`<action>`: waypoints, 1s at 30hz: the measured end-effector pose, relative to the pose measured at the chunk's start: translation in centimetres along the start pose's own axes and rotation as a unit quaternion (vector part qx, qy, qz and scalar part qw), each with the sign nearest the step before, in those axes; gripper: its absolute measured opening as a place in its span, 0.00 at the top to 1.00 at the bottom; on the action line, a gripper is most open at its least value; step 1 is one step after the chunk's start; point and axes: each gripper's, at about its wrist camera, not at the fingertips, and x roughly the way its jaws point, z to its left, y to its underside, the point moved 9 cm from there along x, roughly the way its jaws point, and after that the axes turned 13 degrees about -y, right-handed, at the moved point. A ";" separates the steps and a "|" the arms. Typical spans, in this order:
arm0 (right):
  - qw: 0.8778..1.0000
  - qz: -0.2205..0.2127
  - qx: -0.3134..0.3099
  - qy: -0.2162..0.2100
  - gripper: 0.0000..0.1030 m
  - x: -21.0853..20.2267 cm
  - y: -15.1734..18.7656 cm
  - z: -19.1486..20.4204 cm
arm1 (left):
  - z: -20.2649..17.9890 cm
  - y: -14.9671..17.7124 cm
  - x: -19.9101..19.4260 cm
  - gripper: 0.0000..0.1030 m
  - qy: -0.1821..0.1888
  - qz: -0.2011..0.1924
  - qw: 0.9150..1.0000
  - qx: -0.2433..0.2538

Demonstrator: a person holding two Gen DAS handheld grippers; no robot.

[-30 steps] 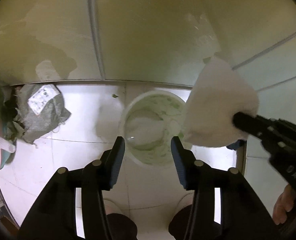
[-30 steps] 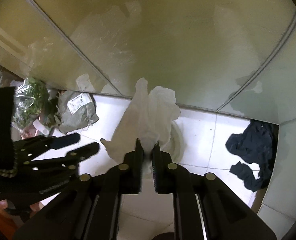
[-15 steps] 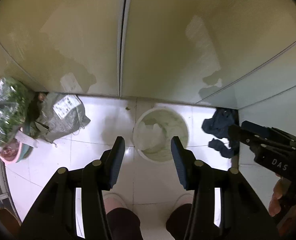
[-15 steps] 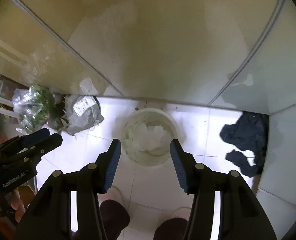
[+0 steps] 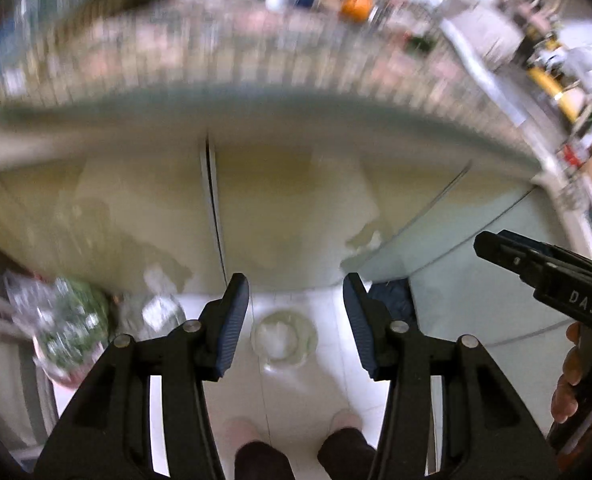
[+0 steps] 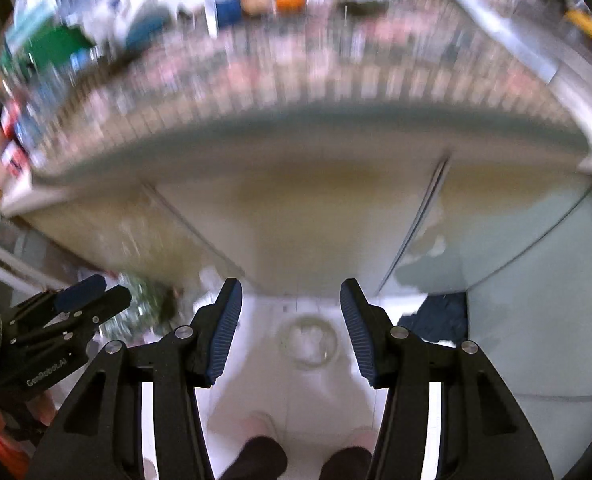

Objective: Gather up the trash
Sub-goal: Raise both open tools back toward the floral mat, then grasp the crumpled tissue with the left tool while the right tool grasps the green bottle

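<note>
We hold our left gripper (image 5: 296, 322) high above the floor, its black jaws with ribbed blue pads standing apart with nothing between them; they have just been opening a little further. Far below, framed in the gap between those jaws, sits the round pale bucket with green-stained walls (image 5: 284, 336) on the white tiled floor (image 5: 307, 392), and white crumpled paper trash (image 5: 274, 338) lies inside it. Left of the left jaw lie a grey bag with a white label (image 5: 156, 314) and a clear plastic bag of green leaves (image 5: 70, 320), both blurred. Just right of the right jaw a dark blue cloth (image 5: 391, 300) is heaped on the floor.

Our right gripper (image 6: 292, 326) likewise stands parted and empty, its jaws having just been opening. From its view the same bucket (image 6: 309, 340) lies between the jaws, with the white trash (image 6: 307, 338) in it, and the dark cloth (image 6: 439, 318) is beyond the right jaw. Below both pairs of jaws we see our two pale slippers (image 6: 260, 424) and dark trouser legs (image 6: 264, 458). Beyond the jaws rises a glossy beige cabinet front (image 5: 288, 208) under a blurred bench edge (image 5: 256, 100).
</note>
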 end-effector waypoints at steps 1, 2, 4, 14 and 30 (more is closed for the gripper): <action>1.000 -0.017 0.000 0.004 0.54 -2.0 -1.2 0.9 | 0.1 -1.6 -2.2 0.48 0.004 -0.019 1.000 0.003; 0.999 -0.033 0.000 0.011 0.54 -3.8 -2.3 1.6 | 0.2 -2.8 -3.8 0.47 0.007 -0.033 0.999 0.006; 0.998 -0.055 0.000 0.025 0.53 -6.5 -3.8 2.5 | 0.5 -5.0 -6.9 0.42 0.015 -0.063 0.998 0.009; 0.987 -0.151 0.015 0.062 0.39 -14.1 -10.3 4.6 | 1.3 -14.5 -16.2 0.21 0.038 -0.154 0.987 0.018; 0.994 -0.097 0.035 0.039 0.36 -6.2 -20.9 -3.5 | -2.6 -26.0 -8.1 0.16 0.009 -0.126 0.992 -0.022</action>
